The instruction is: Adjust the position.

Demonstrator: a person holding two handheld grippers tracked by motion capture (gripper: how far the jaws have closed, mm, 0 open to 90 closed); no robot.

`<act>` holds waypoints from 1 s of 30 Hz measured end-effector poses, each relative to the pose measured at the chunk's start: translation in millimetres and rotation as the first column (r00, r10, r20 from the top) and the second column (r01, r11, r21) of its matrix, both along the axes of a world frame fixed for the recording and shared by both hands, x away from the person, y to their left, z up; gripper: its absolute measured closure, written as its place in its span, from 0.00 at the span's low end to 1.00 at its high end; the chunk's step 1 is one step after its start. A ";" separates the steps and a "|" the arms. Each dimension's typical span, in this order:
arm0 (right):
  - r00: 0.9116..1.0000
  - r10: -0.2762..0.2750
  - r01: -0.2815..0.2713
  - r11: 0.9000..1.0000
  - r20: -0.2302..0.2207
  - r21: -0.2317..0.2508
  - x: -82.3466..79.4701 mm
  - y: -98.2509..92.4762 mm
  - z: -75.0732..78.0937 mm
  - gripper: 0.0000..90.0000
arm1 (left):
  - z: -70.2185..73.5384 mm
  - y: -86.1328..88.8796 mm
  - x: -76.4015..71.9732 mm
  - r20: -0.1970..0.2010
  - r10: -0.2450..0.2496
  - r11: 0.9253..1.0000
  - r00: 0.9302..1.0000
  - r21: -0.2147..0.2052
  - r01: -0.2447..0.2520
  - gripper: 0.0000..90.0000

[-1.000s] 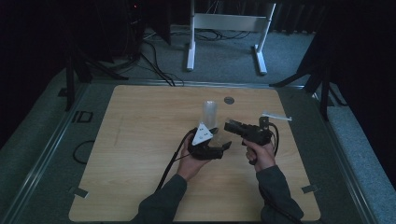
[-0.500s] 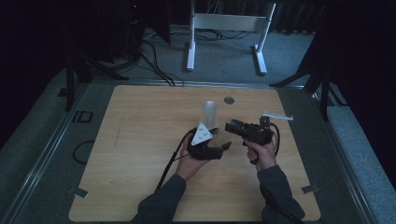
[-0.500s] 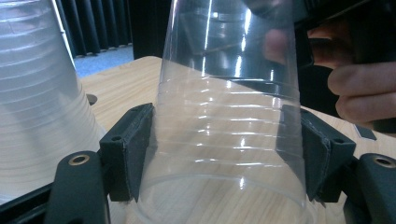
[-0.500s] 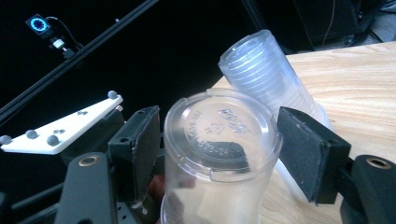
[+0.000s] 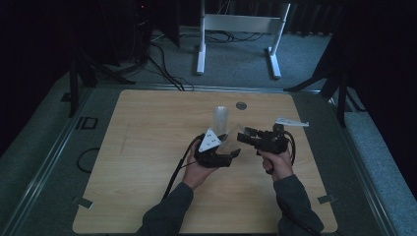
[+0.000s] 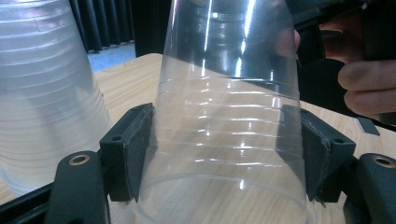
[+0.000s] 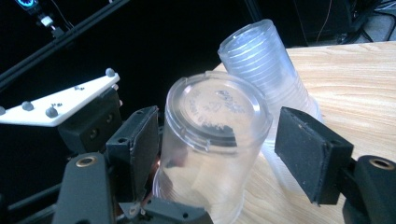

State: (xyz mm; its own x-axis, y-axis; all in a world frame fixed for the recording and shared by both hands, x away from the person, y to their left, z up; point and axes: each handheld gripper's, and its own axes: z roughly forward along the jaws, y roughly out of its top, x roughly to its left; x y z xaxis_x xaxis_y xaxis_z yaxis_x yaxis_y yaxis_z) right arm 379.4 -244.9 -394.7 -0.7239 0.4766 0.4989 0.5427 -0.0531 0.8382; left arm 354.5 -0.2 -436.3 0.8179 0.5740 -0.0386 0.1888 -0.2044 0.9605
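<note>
Seen from the high view, we held the left gripper [image 5: 220, 156] and the right gripper [image 5: 251, 139] near the middle of the wooden table [image 5: 147, 147], close beside each other, with a forearm entering from the bottom edge behind each.

A single clear plastic cup [image 6: 229, 121] stood upside down, its base uppermost, between the jaws of the left gripper. In the left gripper view both black pads [image 6: 135, 149] pressed against the ribbed wall of this cup near its wide rim, one on each side, so we held it pinched.

In the right gripper view the round base of the same cup [image 7: 217, 112] faced the camera and lay between the right gripper's pads [image 7: 310, 149]. These jaws had just been opening. The pad on the picture's right stood clear of the cup, with bare table showing in the gap; we could not tell whether the other pad touched the wall. We therefore read the right gripper's jaws as spread around the cup, not gripping it.

A stack of cups [image 7: 275, 79], frosted in look and also upside down, stood on the table just behind the held cup. In the high view the stack [image 5: 221, 118] rose just beyond the left gripper.

A small white strip [image 5: 291, 122] lay on the table beyond the right gripper.
</note>
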 end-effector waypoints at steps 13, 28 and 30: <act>0.999 0.013 -0.011 0.997 0.031 -0.072 -4.3 -4.1 2.9 0.34 | 2.7 8.8 1.6 -0.007 -0.021 1.000 1.000 0.016 0.021 0.32; 0.997 0.026 -0.011 0.980 0.073 -0.200 -9.4 -7.0 7.1 0.37 | 5.9 16.8 3.2 -0.014 -0.043 0.998 0.999 0.043 0.044 0.33; 0.996 0.029 -0.012 0.978 0.078 -0.209 -9.9 -7.1 7.5 0.37 | 6.7 18.1 3.4 -0.016 -0.052 0.998 0.999 0.045 0.052 0.33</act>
